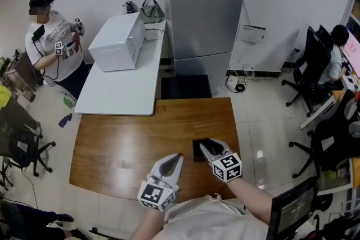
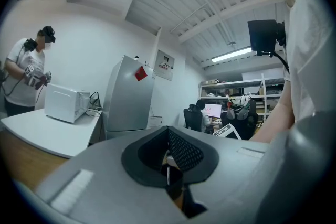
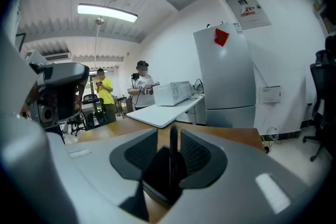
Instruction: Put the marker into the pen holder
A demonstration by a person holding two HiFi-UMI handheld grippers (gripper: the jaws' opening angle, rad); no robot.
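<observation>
On the wooden table (image 1: 129, 143) stands a black pen holder (image 1: 198, 150), seen in the right gripper view as a dark box (image 3: 157, 180) under the jaws. My right gripper (image 1: 212, 148) hovers right over it. A thin dark marker (image 3: 172, 150) stands upright between the jaws of the right gripper (image 3: 170, 136), its lower end down in the holder. A gap shows on the marker's left side, so the jaws are open around it. My left gripper (image 1: 175, 161) rests just left of the holder, and in its own view the left gripper (image 2: 168, 150) has its jaws together with nothing clearly held.
A white table (image 1: 121, 90) with a microwave (image 1: 118, 41) adjoins the far edge, beside a grey fridge (image 1: 205, 5). A person (image 1: 53, 42) stands at the far left. Office chairs (image 1: 309, 64) and a seated person are at the right, and a monitor (image 1: 292, 208) at the near right.
</observation>
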